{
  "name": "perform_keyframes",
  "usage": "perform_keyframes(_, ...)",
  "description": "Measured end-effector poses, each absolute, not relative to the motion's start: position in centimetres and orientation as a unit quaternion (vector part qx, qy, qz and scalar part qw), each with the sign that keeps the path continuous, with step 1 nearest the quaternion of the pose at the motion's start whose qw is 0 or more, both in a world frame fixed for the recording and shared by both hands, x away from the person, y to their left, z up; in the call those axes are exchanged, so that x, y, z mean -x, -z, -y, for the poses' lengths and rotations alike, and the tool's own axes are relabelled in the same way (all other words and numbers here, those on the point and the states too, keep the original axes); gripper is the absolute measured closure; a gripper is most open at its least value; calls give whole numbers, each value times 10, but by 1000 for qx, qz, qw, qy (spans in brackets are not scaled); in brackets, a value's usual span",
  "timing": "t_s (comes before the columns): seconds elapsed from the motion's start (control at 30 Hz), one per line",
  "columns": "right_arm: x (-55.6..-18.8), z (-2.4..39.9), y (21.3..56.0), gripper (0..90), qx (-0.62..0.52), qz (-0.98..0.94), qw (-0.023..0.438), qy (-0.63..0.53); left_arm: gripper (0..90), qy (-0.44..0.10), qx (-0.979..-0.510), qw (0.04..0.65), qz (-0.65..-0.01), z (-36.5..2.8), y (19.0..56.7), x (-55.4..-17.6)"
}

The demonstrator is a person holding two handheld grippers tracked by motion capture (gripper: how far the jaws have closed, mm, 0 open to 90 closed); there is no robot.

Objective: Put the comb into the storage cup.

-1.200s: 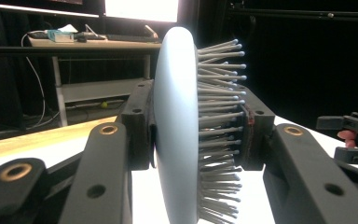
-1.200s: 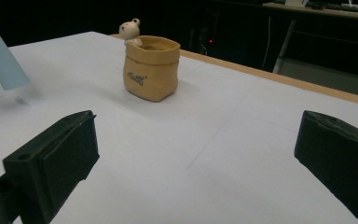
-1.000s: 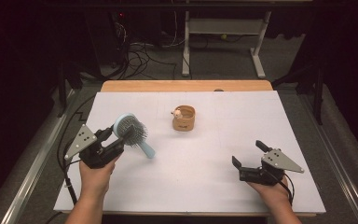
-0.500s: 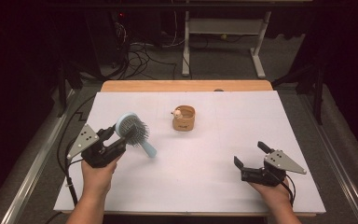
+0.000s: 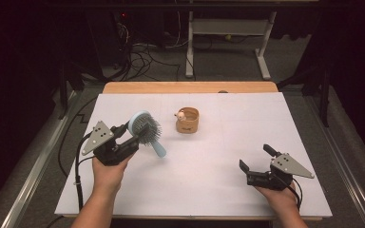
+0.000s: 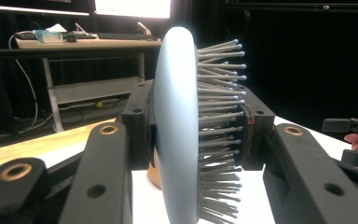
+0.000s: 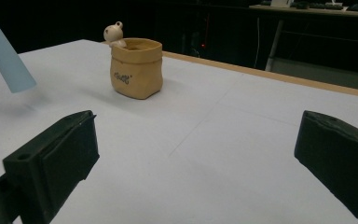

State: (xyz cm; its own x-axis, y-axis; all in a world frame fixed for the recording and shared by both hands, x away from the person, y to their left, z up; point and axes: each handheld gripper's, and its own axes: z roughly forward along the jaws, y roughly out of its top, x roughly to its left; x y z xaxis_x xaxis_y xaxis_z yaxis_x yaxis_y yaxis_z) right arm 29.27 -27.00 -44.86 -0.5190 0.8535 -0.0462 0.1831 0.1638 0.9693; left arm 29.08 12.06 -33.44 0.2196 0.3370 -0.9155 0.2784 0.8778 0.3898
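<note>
A light-blue hairbrush point(image 5: 146, 130) with grey bristles is held above the white table at the left, its handle point(image 5: 158, 150) pointing down and to the right. My left gripper point(image 5: 132, 135) is shut on the brush's round head point(image 6: 179, 121), one jaw on its back and one on the bristles. A tan sack-shaped cup point(image 5: 187, 120) with a small figure on its rim stands upright at the table's middle, also in the right gripper view point(image 7: 136, 67). My right gripper point(image 5: 255, 159) rests low at the front right, open, with nothing between its jaws point(image 7: 196, 163).
The white sheet point(image 5: 218, 156) covers the table, with a wooden strip point(image 5: 190, 87) along the far edge. Cables and a desk frame point(image 5: 228, 28) lie on the floor beyond. The brush's handle tip point(image 7: 4, 56) hangs at the left in the right gripper view.
The right gripper has slid slightly toward the front edge. The left gripper has kept its hold on the brush, almost still.
</note>
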Motion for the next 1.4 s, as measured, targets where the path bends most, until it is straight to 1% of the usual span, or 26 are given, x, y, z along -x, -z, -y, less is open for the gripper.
perform_keyframes(0.13,-293,270,448,3,-374,-692,319,-529,575,-26,-254,742,-620,-119,336,-295)
perform_keyframes(0.23,-292,270,448,3,-374,-693,320,-527,575,-22,-248,738,-627,-116,337,-297)
perform_keyframes(0.33,-292,271,448,2,-375,-689,323,-530,575,-23,-252,740,-623,-116,338,-299)
perform_keyframes(0.4,-292,271,448,2,-374,-689,324,-530,575,-18,-244,740,-626,-114,337,-300)
perform_keyframes(0.5,-292,270,449,2,-375,-691,321,-528,575,-17,-245,741,-625,-112,336,-301)
perform_keyframes(0.53,-292,270,449,3,-374,-691,322,-528,575,-24,-252,743,-620,-113,337,-302)
perform_keyframes(0.77,-291,270,448,3,-375,-689,325,-529,575,-22,-253,746,-615,-107,334,-303)
perform_keyframes(0.93,-291,270,448,3,-373,-689,326,-530,575,-16,-246,742,-624,-103,333,-307)
perform_keyframes(1.03,-291,269,448,3,-371,-691,326,-528,575,-23,-256,744,-617,-103,334,-309)
perform_keyframes(1.2,-291,269,449,3,-371,-691,327,-527,575,-17,-248,743,-621,-100,332,-311)
perform_keyframes(1.4,-291,269,449,3,-371,-690,327,-528,575,-21,-254,745,-617,-96,329,-317)
